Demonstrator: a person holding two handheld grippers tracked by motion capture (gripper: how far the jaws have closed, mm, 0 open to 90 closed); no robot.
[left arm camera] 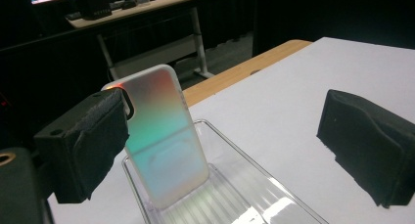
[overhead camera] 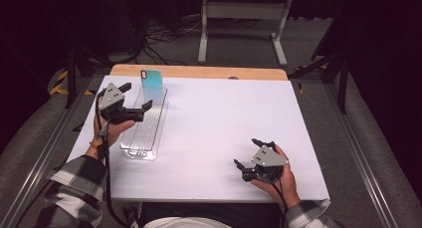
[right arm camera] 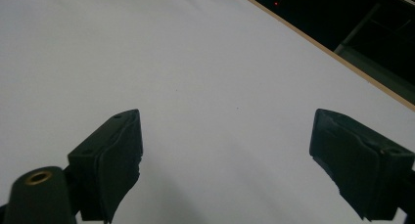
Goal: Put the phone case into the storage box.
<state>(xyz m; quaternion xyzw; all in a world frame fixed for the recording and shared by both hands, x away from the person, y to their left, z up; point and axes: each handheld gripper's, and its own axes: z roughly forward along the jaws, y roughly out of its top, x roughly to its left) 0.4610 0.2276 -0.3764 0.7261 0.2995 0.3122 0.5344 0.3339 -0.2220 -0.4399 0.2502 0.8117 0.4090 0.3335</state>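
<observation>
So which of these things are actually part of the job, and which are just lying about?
Part of the job:
phone case, standing upright at the far end of the tray
clear tray
left gripper, jaws open beside the case

Just lying about:
right gripper, open over the bare white board
table frame on the floor beyond

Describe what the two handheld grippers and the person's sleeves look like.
Both the left gripper and the right gripper are black, each topped by a grey three-cornered plate with small dark holes and ending in two blocky black jaws with matte, padded-looking faces. A black cable trails from each. The sleeves are plaid flannel in grey, white and black.
</observation>
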